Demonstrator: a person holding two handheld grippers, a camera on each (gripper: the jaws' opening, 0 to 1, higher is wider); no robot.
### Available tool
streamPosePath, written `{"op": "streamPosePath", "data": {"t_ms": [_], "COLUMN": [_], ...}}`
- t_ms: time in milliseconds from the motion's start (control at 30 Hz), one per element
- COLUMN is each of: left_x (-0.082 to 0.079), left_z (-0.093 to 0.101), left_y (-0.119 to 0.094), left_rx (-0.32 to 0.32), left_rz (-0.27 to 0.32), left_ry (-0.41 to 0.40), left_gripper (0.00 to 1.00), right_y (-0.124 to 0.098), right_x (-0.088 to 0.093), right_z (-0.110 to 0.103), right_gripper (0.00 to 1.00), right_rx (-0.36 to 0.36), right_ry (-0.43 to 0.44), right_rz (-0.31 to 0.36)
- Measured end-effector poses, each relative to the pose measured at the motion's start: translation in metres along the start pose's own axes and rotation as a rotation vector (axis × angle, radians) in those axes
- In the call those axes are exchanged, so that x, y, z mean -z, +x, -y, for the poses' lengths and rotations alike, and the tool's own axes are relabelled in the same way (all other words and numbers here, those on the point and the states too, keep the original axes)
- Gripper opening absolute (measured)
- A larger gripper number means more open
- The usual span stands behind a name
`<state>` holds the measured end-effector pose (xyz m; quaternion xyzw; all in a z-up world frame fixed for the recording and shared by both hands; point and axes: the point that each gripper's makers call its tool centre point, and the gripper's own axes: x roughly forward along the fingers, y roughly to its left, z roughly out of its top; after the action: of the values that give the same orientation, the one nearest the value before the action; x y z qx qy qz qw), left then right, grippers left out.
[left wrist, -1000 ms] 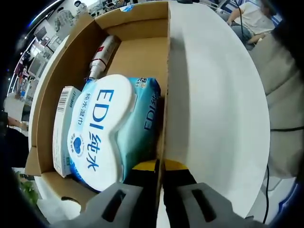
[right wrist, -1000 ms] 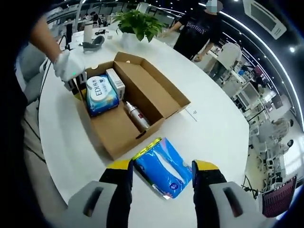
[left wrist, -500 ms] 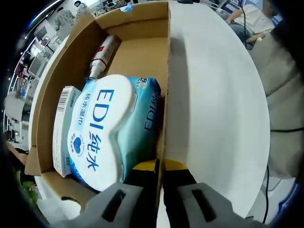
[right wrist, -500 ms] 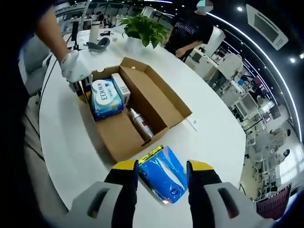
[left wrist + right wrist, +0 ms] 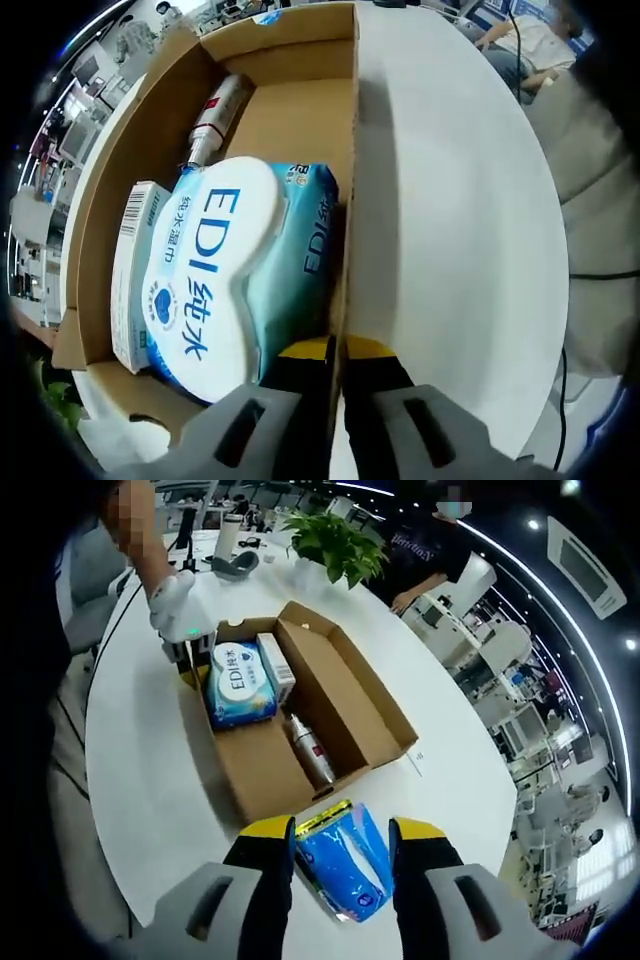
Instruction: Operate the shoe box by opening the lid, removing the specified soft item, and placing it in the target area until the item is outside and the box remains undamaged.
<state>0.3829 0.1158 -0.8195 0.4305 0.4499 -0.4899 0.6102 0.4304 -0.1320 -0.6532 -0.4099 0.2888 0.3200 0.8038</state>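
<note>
1. Closest in the right gripper view: right gripper [image 5: 343,832] with jaws spread, a blue soft pack [image 5: 342,861] lying between them on the white table [image 5: 140,780], outside the box; contact between pack and jaws unclear.
2. Just past the pack: open cardboard shoe box [image 5: 345,695], its lid flap folded out flat on the far side.
3. Inside the box: spray bottle [image 5: 311,750] along the middle, then EDI wet-wipe pack [image 5: 239,683] and a small white carton [image 5: 276,667] side by side at the far end.
4. At that far end: gloved hand [image 5: 183,608] with the left gripper [image 5: 192,652] on the box wall.
5. Seen from the left gripper view: left gripper [image 5: 335,350] pressed together, pinching the box's side wall [image 5: 345,200], wet wipes just beside.
6. Farthest: potted plant [image 5: 335,545] and a standing person [image 5: 425,550].
</note>
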Motion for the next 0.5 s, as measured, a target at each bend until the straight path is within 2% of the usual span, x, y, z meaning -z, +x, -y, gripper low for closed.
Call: {"op": "streamPosePath", "data": {"t_ms": [267,400,500], "left_x": [0.000,0.000,0.000], "left_z": [0.000,0.001,0.000], "left_y": [-0.001,-0.001,0.000], "left_rx": [0.002,-0.004,0.000], "left_rz": [0.000,0.003,0.001], "left_ry": [-0.003,0.008,-0.002], "left_gripper": [0.01,0.01,0.01], "right_y": [0.006,0.008,0.009], "right_x": [-0.003,-0.017,-0.027], "right_z": [-0.007,-0.007,-0.004], "right_gripper": [0.36,0.37,0.37], "right_rx": [-0.028,-0.038,-0.020], "right_ry": [-0.012,0.006,-0.013], "right_rz": [-0.005,0.037,0.058]}}
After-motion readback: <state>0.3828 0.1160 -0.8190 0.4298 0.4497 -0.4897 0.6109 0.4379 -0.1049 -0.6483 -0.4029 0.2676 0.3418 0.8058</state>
